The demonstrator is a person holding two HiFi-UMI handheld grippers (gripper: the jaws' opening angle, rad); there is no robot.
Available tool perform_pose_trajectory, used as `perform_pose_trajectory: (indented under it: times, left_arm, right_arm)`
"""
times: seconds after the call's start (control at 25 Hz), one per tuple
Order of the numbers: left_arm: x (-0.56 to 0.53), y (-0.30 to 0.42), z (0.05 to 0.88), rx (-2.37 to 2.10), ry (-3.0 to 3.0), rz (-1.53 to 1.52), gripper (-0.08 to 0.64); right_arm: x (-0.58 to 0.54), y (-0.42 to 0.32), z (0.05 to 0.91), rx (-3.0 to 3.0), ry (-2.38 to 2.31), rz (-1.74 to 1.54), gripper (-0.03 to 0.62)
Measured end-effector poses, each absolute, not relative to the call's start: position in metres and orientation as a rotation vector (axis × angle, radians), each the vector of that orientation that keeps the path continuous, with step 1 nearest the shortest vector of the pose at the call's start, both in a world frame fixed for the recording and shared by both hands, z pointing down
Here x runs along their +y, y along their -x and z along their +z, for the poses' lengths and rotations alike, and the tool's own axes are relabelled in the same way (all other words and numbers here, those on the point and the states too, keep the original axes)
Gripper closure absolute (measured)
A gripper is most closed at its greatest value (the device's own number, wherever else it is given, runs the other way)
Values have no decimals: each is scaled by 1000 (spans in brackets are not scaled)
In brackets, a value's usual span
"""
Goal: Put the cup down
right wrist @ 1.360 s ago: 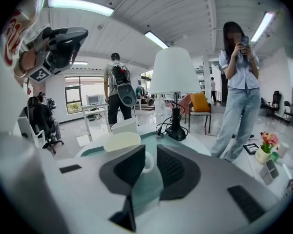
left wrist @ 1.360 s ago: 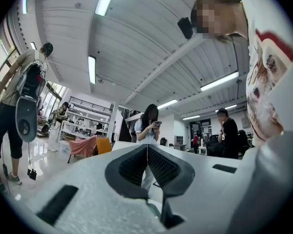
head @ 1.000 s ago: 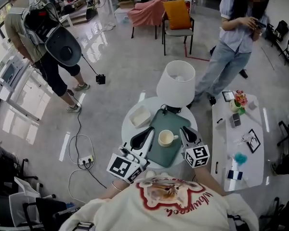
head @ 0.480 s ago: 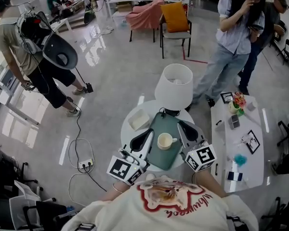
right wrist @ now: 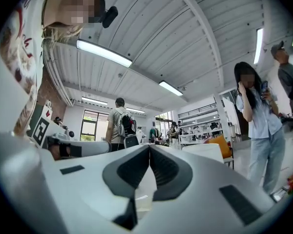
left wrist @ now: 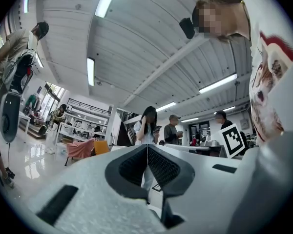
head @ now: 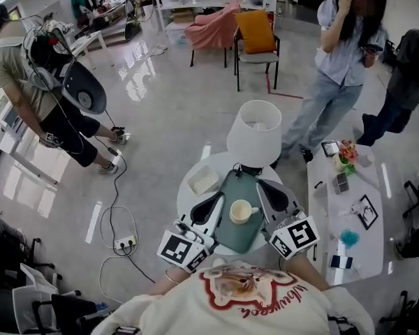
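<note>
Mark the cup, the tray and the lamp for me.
cup (head: 240, 211), head view, on the inside of its open top.
tray (head: 246, 185), head view, on the bare green surface beyond the cup.
lamp (head: 255, 135), head view, on the side of its white shade.

Your T-shirt is cream, with a red-edged cartoon print and red lettering on the chest. Your left gripper and right gripper have pale grey shells and black textured pads. The left cube and right cube are white with black square markers.
</note>
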State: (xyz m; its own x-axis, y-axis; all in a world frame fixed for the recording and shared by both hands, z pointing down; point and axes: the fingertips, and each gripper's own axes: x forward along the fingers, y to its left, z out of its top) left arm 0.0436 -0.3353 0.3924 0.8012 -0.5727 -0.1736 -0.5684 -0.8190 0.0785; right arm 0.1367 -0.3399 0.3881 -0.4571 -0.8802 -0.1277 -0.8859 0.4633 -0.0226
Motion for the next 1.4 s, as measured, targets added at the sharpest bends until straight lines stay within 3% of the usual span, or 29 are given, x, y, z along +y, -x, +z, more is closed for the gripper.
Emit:
perform_pose_trajectory:
  times: [1.4]
  left_arm:
    - [-313,-16,414,-861,-2998,-254,543]
  right_arm:
    - [-314,-96,388,2547,1596,26,561]
